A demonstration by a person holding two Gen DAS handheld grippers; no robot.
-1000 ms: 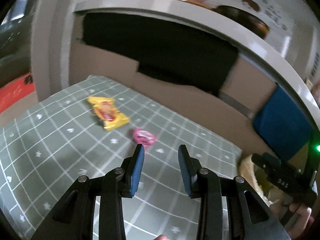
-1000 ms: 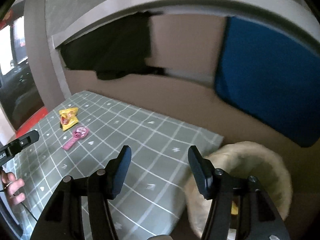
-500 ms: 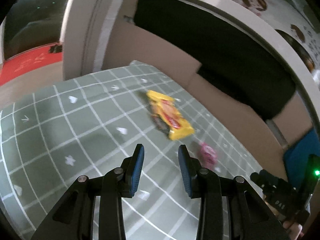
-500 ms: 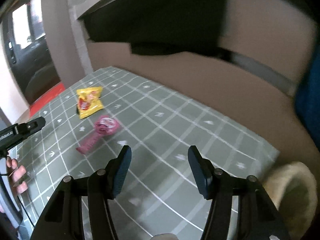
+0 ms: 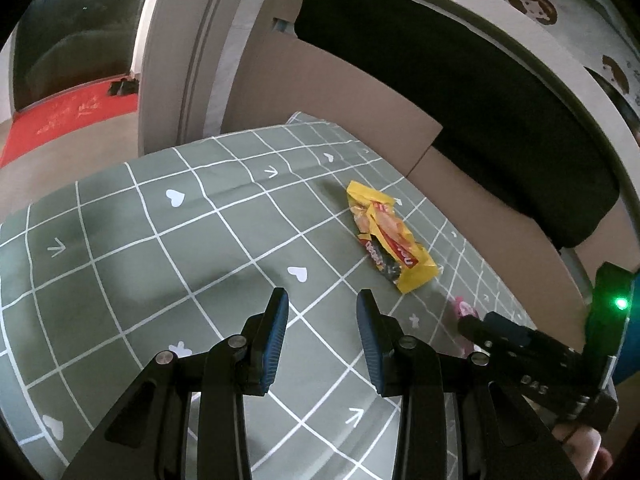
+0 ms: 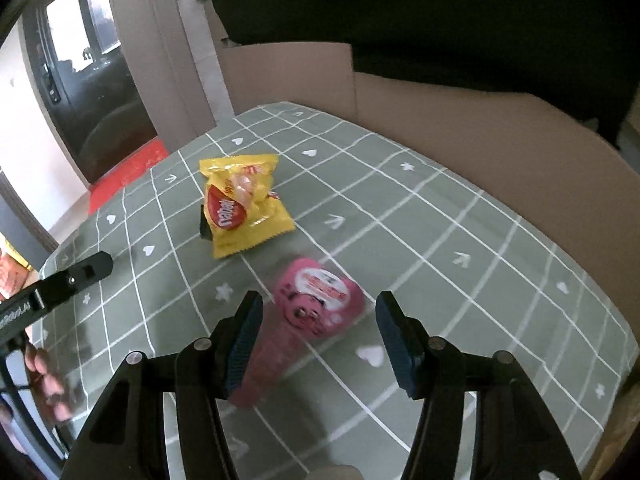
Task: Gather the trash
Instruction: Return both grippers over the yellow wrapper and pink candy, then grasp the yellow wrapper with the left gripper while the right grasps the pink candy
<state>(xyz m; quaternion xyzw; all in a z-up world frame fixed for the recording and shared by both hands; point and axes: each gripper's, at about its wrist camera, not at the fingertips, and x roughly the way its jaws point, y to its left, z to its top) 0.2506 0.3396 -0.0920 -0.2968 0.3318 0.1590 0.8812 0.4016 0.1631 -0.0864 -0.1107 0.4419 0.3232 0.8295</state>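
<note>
A crumpled yellow snack bag [image 5: 390,236] lies on the green checked tablecloth [image 5: 160,240]; it also shows in the right wrist view [image 6: 240,204]. A pink wrapper [image 6: 312,312] with a long tail lies just in front of my right gripper [image 6: 318,328], which is open with the wrapper's round part between its fingers. In the left wrist view the pink wrapper [image 5: 464,308] is partly hidden behind the right gripper's body. My left gripper [image 5: 322,328] is open and empty, above the cloth, short of the yellow bag.
A brown cardboard wall [image 5: 340,92] with a dark cloth [image 5: 460,80] over it stands behind the table. The table's left edge drops to a floor with a red mat [image 5: 68,116]. The left gripper's body [image 6: 60,280] shows at the left of the right wrist view.
Both grippers moved forward and left over the table. The right gripper closed in on the pink wrapper, now between its open fingers. The basket has left the right view.
</note>
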